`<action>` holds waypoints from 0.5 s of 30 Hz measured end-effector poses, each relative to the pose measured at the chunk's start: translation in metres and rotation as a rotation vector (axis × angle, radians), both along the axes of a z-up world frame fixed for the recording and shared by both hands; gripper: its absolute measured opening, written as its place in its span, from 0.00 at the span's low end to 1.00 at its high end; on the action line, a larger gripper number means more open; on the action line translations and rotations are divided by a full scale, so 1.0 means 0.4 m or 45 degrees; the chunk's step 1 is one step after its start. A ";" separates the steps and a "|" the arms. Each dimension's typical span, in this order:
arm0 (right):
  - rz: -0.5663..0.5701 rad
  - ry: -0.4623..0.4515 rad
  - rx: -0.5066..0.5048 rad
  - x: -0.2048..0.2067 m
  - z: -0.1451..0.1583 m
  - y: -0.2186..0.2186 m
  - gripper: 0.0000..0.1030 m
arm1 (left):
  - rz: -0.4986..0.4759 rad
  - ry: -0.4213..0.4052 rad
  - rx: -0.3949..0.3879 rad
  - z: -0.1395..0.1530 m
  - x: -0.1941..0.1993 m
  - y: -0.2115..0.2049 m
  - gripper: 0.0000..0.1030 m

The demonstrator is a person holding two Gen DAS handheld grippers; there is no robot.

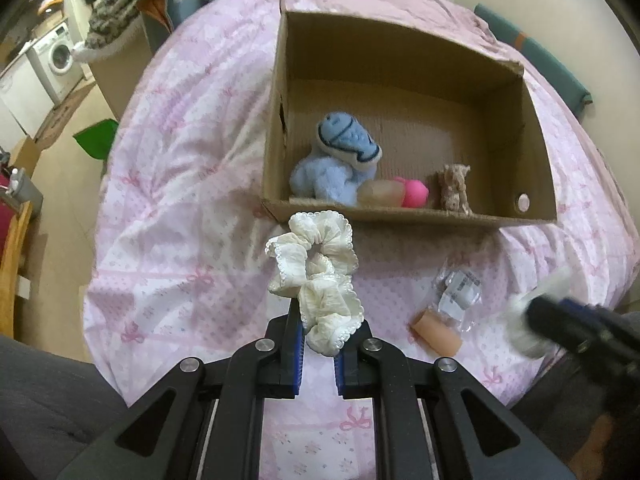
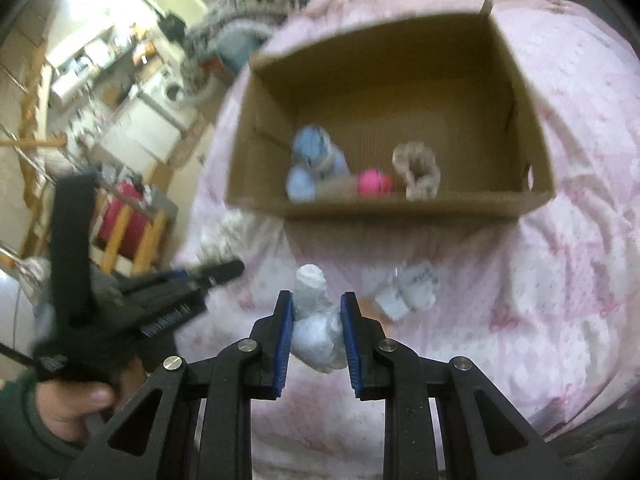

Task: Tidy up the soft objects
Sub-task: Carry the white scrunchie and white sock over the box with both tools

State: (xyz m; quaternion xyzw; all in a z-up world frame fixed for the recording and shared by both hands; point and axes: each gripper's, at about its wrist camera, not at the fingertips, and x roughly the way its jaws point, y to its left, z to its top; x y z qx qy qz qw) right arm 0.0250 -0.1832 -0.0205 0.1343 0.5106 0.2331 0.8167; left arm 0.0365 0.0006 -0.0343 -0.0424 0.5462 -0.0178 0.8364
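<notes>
Your left gripper (image 1: 318,344) had its jaws pinching a cream scrunchie (image 1: 316,280), which rose in ruffled loops from between the blue pads toward 12 o'clock, above the pink patterned bed cover (image 1: 168,208). Your right gripper (image 2: 316,332) had its jaws clamped on a pale, soft white bundle (image 2: 316,320) — too blurred to name more closely — its tip poking up past the pads.

In the left wrist view, the open cardboard box (image 1: 408,218) sat on the bed at 12 o'clock from the scrunchie. Inside, against its near wall, lay a light blue plush toy (image 1: 336,160) at the left, a translucent beige piece (image 1: 380,194) and a pink ball (image 1: 414,194) touching beside it, and a small tan plush (image 1: 454,192) further right.

On the bed cover at 3 o'clock from your left gripper lay a peach tube (image 1: 436,332), with a crumpled clear wrapper (image 1: 460,288) just beyond it. Your right gripper showed blurred at the frame's 3 o'clock edge.

In the right wrist view, your hand (image 2: 72,408) gripped the left tool's handle at 8 o'clock — motion blur softened the whole frame.
</notes>
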 end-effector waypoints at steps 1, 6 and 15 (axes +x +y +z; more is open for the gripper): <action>-0.014 -0.029 0.013 -0.002 0.012 -0.007 0.25 | 0.003 -0.011 0.002 0.005 0.001 0.002 0.11; -0.055 -0.090 0.048 -0.002 0.039 -0.027 0.25 | 0.025 -0.073 0.005 0.034 -0.009 0.014 0.11; -0.072 -0.171 0.067 -0.008 0.096 -0.059 0.25 | 0.075 -0.097 0.050 0.084 -0.011 0.035 0.11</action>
